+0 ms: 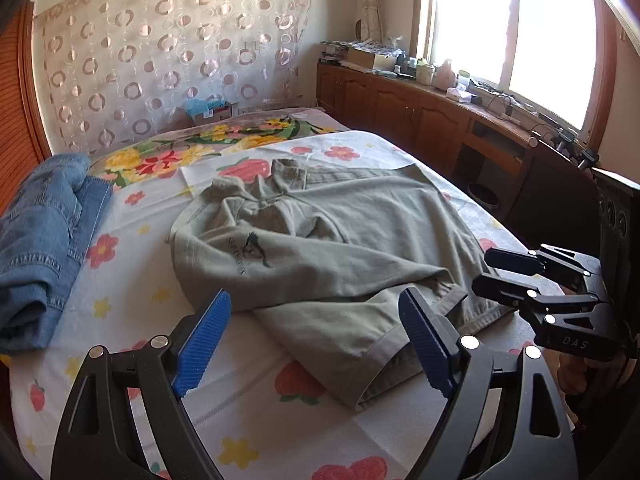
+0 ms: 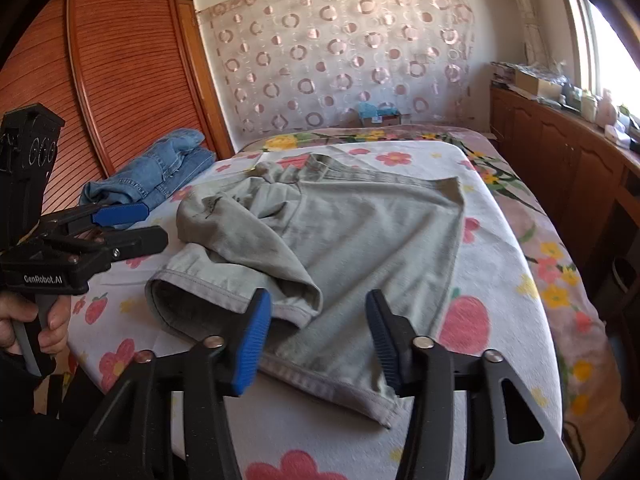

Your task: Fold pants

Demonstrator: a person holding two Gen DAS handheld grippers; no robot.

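Two grippers hover over the near end of the bed [image 1: 248, 432], both held by me. My left gripper [image 1: 316, 340] has its blue pads spread apart, holding nothing. My right gripper [image 2: 318, 340] is likewise spread, its pads above the hem of the pants [image 2: 352, 232]. The grey-green pants lie crumpled in the middle of the flowered sheet, one leg folded across the other. Folded jeans [image 1: 40, 252] rest apart, on the left edge.
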